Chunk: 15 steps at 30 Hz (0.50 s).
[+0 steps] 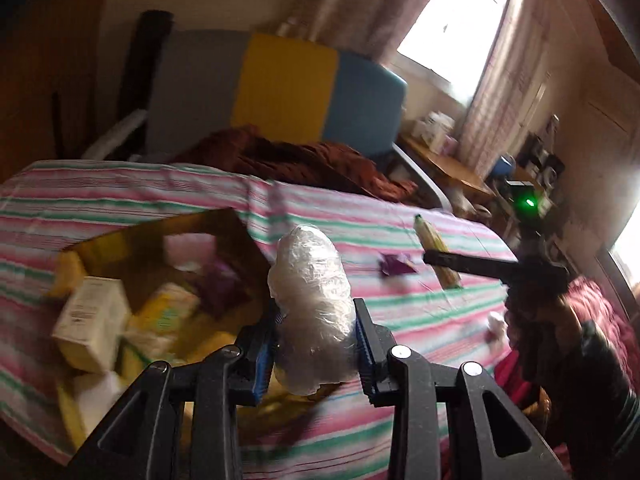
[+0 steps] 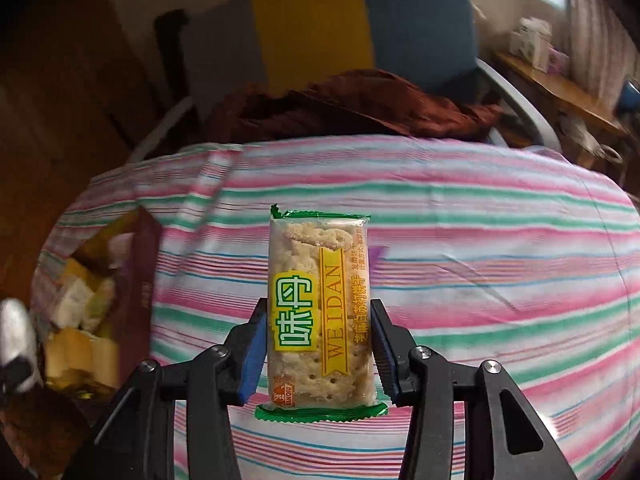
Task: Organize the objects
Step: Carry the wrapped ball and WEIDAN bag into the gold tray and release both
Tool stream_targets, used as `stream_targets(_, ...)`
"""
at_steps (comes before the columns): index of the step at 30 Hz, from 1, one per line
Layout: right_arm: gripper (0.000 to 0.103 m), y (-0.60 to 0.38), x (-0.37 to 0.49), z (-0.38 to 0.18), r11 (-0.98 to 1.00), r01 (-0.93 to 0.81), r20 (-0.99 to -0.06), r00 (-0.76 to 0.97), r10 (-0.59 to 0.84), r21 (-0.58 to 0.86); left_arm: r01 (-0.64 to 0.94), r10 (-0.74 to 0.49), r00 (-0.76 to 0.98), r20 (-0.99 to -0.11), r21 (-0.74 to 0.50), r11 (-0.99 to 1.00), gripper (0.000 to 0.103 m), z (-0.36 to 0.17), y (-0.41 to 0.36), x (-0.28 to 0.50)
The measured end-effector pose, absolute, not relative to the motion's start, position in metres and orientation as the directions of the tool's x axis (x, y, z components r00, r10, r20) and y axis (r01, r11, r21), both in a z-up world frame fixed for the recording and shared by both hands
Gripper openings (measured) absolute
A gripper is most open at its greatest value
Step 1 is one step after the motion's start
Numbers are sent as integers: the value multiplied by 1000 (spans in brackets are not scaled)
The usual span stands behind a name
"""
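Observation:
My left gripper [image 1: 316,344] is shut on a lump wrapped in clear plastic [image 1: 310,300] and holds it above the striped bed, just right of an open cardboard box [image 1: 224,232] with several packets and small boxes inside. My right gripper [image 2: 318,352] is shut on a green-edged biscuit packet [image 2: 320,312] marked WEIDAN and holds it upright over the bed. In the left wrist view the right gripper [image 1: 444,258] shows at the right with that packet [image 1: 434,244]. The box also shows in the right wrist view [image 2: 136,280] at the far left.
The bed has a pink, green and white striped sheet [image 2: 480,240]. A small purple wrapper [image 1: 394,264] lies on it. A brown blanket [image 1: 304,160] and a grey, yellow and blue cushion [image 1: 280,88] lie behind. A wooden desk [image 1: 448,164] with clutter stands at the right.

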State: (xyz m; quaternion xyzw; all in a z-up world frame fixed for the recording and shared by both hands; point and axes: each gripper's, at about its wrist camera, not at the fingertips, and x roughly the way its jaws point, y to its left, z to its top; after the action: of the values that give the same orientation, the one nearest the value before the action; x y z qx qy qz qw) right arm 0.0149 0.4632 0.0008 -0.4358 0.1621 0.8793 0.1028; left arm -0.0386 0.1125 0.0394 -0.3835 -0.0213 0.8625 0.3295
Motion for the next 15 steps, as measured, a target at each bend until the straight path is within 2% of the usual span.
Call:
stream_targets(8, 48, 353, -25, 14, -957, -130, -746, -656, -113, 259, -333, 433, -580, -690, -284, -899, 34, 8, 14, -62)
stream_targets(15, 48, 279, -70, 7, -977, 16, -772, -609, -180, 215, -272, 412, -549, -727, -310, -911, 34, -26, -8, -65)
